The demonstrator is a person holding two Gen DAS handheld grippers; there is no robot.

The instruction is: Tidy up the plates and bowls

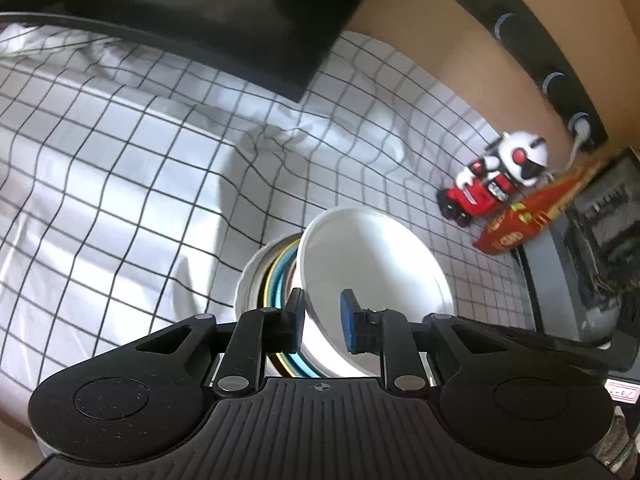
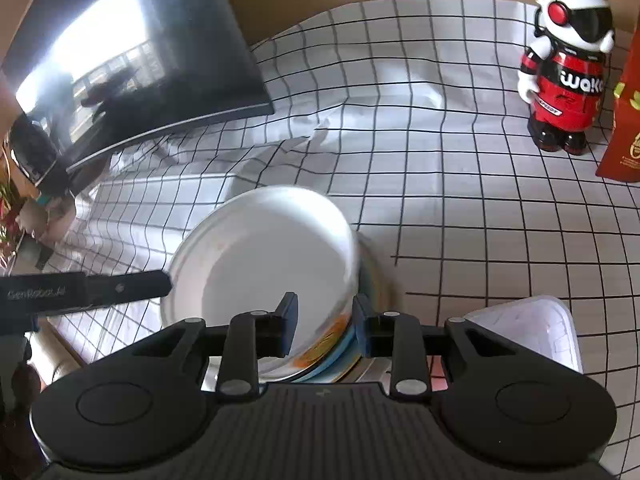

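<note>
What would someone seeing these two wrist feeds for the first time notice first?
Probably the stack of white dishes with blue, yellow and orange rims, gripped at both edges by the left gripper and the right gripper over the black-grid white tablecloth. Next, the red, white and black toy robot standing at the cloth's far right, beside a red printed box.
</note>
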